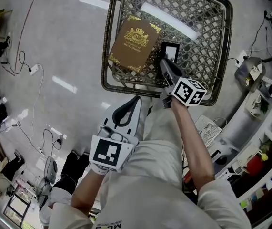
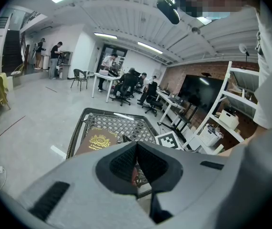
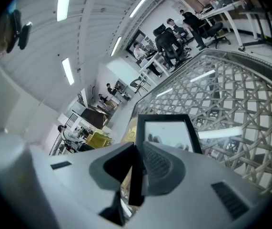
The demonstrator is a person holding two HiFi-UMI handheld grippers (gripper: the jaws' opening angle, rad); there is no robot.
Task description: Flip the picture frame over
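A small black picture frame [image 1: 169, 51] with a glass front stands tilted over a metal lattice table [image 1: 207, 27]. My right gripper [image 1: 166, 67] is shut on the frame's lower edge. In the right gripper view the picture frame [image 3: 166, 132] rises from between the jaws, its glass facing the camera. My left gripper [image 1: 128, 109] hangs shut and empty below the table's near rim. In the left gripper view the left gripper [image 2: 136, 163] points toward the table, jaws together.
A brown book with gold print [image 1: 133, 43] lies on the lattice table left of the frame. White shelving with bins [image 1: 264, 128] stands to the right. Cables and a power strip [image 1: 33, 70] lie on the grey floor at left. People work at desks [image 2: 126, 82] far off.
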